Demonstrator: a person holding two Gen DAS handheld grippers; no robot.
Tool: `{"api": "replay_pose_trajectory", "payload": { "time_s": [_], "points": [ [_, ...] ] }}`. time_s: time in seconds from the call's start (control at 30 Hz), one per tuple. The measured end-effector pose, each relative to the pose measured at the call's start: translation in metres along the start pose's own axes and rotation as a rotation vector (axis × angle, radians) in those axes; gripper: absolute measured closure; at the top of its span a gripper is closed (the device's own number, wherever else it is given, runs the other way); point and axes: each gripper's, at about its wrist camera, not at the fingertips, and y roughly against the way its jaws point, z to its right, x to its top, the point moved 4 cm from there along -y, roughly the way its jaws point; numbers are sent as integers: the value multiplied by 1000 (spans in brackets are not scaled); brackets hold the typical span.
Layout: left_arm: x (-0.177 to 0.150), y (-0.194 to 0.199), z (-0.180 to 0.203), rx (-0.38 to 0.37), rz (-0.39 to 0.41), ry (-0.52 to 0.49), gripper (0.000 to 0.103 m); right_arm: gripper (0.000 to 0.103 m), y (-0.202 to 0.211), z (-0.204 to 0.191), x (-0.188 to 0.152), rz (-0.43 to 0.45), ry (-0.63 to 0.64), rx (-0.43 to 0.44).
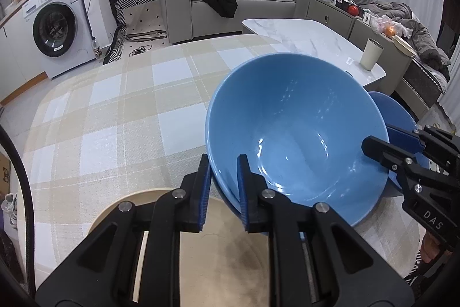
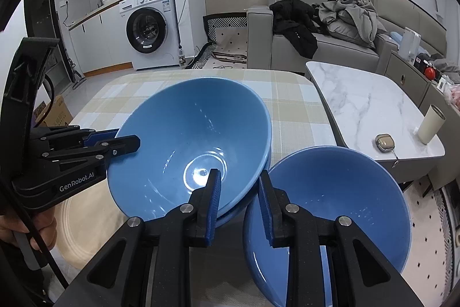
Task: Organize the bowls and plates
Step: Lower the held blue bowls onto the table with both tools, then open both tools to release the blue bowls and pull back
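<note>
The left gripper [image 1: 222, 193] pinches the near rim of the big blue bowl [image 1: 296, 128]. One pad sits outside the wall and one sits inside. The right gripper [image 2: 240, 205] pinches the other side of the same bowl's rim, so both tongs are closed on it. The bowl is tipped and held up over the checked tablecloth [image 1: 115, 105]. There seems to be a second blue rim tucked right under it, but I cannot tell for sure.

I think the bowl is hard and shiny, like china. It looks a bit heavy and slippery, and it would break if it fell. The rim is the good place to hold it, one tong on each side.

The left view shows a cream plate [image 1: 126, 206] right under the tongs. It shows only a small bit of the other blue bowl [image 1: 399, 114] behind. The right view shows that other bowl whole, just beside the big one. It also shows the hand [image 2: 17, 229] on the left tong's handle.
</note>
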Motion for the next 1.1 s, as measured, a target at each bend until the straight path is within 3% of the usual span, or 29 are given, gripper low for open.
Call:
{"api": "replay_pose_trajectory", "payload": {
  "time_s": [0.33,0.47,0.53,0.6,0.7,0.77,0.9,0.97,1.1],
  "points": [
    [-3,0,-4,-14,-19,14,87,73,-2,4,-1,-7,-14,2],
    [-1,7,-6,-69,-11,41,66,68,2,6,0,5,-22,14],
    [-1,14,-6,-76,5,42,62,66,5,8,2,13,-34,28],
    [0,20,-5,-83,14,44,55,61,10,9,3,27,-46,32],
    [0,33,-3,-85,42,45,47,40,21,13,6,69,-85,54],
    [0,42,-2,-91,59,57,32,19,31,17,9,106,-116,67],
    [-2,61,3,-156,85,83,18,7,51,30,10,166,-180,48],
    [-4,66,7,-181,92,95,3,2,61,39,8,192,-216,43],
    [-8,75,21,-214,95,104,1,0,79,58,-1,225,-271,21]
  ]
}}
